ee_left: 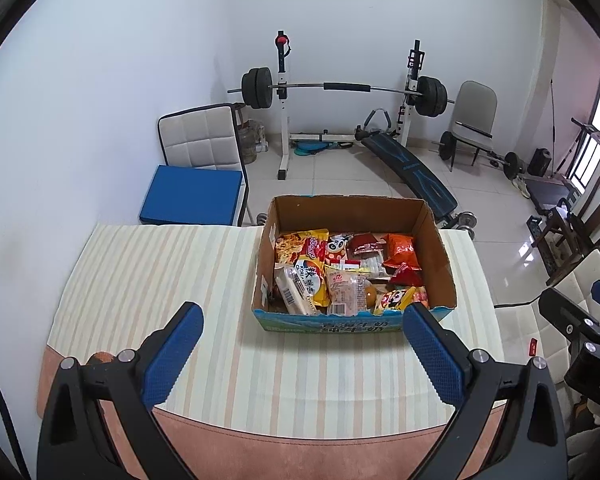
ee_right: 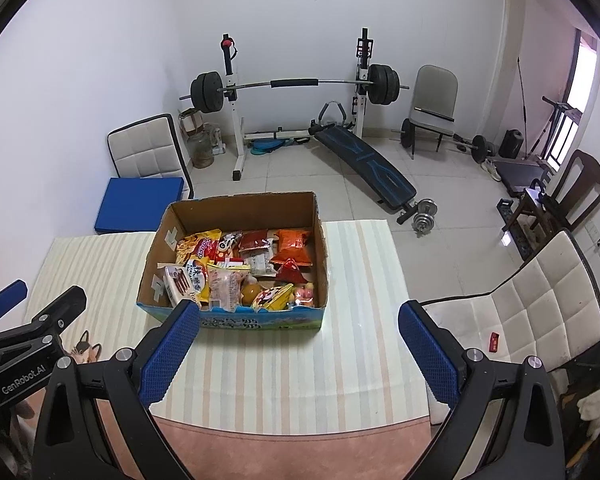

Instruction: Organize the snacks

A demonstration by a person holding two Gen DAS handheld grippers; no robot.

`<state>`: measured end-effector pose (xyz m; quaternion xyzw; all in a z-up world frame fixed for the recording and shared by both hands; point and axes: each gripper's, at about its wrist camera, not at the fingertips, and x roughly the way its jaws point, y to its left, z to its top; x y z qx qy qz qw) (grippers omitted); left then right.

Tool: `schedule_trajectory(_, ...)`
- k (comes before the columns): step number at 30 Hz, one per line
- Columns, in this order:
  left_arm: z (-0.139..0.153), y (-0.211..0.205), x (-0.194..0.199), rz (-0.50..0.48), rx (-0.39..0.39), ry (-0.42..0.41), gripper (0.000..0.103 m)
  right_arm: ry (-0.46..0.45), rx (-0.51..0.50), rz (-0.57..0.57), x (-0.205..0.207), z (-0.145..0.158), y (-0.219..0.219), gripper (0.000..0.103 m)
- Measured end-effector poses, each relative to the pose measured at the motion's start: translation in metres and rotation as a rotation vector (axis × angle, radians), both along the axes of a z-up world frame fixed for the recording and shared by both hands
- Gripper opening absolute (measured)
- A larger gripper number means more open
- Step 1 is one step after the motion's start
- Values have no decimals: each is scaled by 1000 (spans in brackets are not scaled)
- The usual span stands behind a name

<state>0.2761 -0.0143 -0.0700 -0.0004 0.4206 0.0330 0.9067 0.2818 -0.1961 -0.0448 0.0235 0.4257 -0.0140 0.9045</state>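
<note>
Both grippers hover above the near edge of the tabletop [ee_left: 148, 280], nothing in them. Our left gripper [ee_left: 304, 344] is spread wide, and our right gripper [ee_right: 300, 344] is spread wide too.

The snacks sit piled in an open cardboard box [ee_left: 440, 248] on the tabletop, right of centre in the left view, just beyond the fingertips [ee_left: 180, 332]. We see a yellow noodle pack [ee_left: 312, 276], a clear-wrapped pastry [ee_left: 346, 290], an orange chip bag [ee_left: 400, 246], a white wafer pack [ee_left: 294, 288] and a panda-print bag [ee_left: 394, 300] against the near wall.

Handling, as we judge it: all look light, with soft, crinkly film wrappers, likely slippery. Puffed bags will give under the pads, so squeeze gently; chips and wafers could crush. Best hold is probably a sealed seam or a corner sticking up, or across the narrow width of the flatter packs. Packs overlap, so lifting one may drag a neighbour. The box walls are stiff and limit side approach; come from above.

The surface is a striped cloth over a pinkish base, flat, with plenty of free room left of the box for sorting. The cloth may slide or bunch.

The room behind holds a barbell rack [ee_left: 340, 88], a sit-up bench [ee_left: 412, 168], a white padded chair [ee_left: 200, 140], a blue cushion [ee_left: 192, 196] and a tiled floor [ee_left: 500, 200].
</note>
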Motion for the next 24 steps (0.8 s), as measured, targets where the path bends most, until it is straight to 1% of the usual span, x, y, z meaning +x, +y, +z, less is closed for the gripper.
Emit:
schedule_trajectory(10, 1, -4, 0, -16, 14, -6, 102, -3, -7, -7, -2, 2, -4, 102)
schedule_trajectory(24, 0, -8, -1, -23, 9, -5, 102, 1, -2, -9, -6, 3, -8, 102)
